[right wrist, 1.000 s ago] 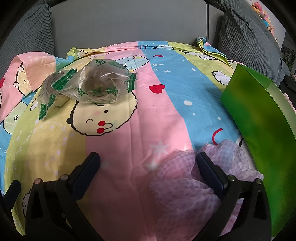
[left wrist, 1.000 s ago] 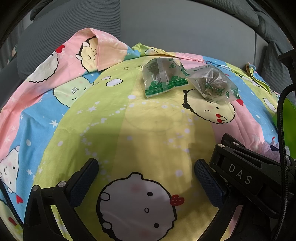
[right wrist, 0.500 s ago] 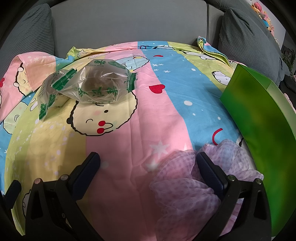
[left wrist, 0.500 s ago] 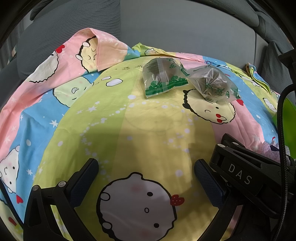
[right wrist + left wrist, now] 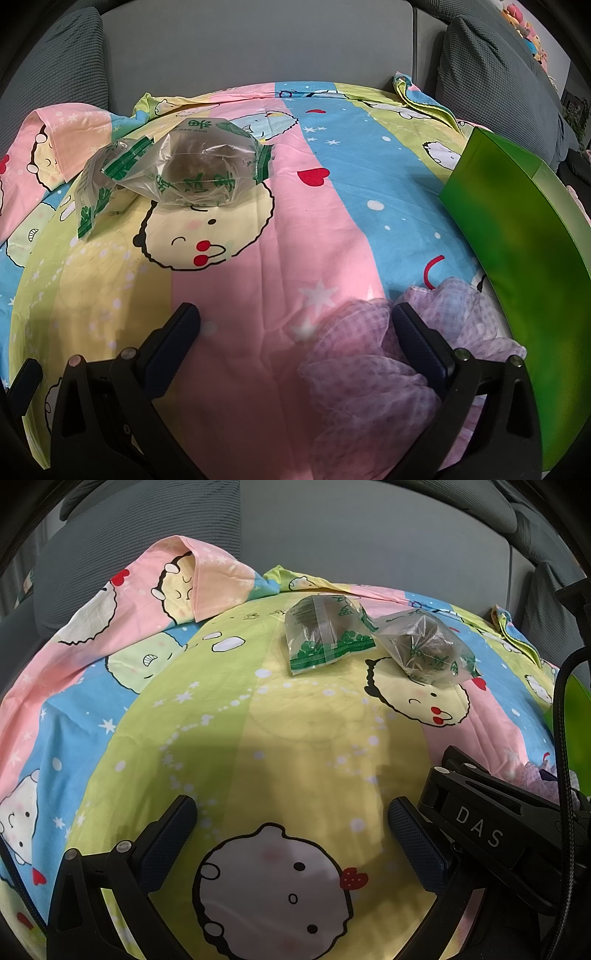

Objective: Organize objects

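Packets: we found two clear plastic packets with green print, each with a dark round lump inside. The larger packet sat upper left of centre in the right wrist view; the smaller packet lay at its left, edges touching or overlapping, we could not tell which.
Same packets, left view: smaller packet at upper centre, larger packet to its right. Both lay flat on the cloth, nothing gripping them.
Why there: we judged them simply set down as loose items awaiting sorting.
Cloth: a cartoon-print sheet in pink, blue and yellow-green covered the surface and kept the items on a soft base.
Mesh: a crumpled lilac net fabric lay lower right, under and around the right finger of the right gripper.
Box: a green box stood at the right edge, near the mesh; we took it for the likely container.
Right gripper: jaws spread wide, clasping nothing; the mesh touched one finger only.
Left gripper: jaws likewise wide apart, empty, low in the frame over bare sheet, well apart from the packets.
Surround: grey sofa cushions behind.
Progress: we judged nothing was yet sorted.
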`<state>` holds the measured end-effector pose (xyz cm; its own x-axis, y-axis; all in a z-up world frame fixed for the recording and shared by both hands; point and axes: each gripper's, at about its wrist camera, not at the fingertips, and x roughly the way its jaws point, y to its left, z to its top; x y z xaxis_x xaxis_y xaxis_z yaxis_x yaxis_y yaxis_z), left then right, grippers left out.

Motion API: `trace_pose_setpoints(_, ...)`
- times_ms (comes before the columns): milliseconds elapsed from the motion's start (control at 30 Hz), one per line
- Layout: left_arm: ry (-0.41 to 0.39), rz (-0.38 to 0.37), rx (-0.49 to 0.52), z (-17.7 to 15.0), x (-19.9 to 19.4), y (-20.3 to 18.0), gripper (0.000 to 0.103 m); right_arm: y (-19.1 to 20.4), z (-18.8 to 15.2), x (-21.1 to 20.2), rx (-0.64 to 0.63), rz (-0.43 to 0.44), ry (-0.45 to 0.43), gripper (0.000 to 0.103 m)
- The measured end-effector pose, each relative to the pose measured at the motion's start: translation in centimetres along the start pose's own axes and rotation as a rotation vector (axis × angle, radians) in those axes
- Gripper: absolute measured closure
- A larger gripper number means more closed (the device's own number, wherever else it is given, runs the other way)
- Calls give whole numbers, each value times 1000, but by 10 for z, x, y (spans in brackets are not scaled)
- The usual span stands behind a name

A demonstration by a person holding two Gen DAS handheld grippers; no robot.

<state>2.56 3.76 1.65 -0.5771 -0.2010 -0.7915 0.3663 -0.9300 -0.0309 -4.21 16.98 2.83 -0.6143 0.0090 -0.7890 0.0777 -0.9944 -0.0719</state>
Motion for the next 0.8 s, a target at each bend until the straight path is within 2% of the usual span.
trace_pose_setpoints(800, -1, 0, 0, -1, 0, 1, 0, 0, -1, 1, 1, 0, -1, 0)
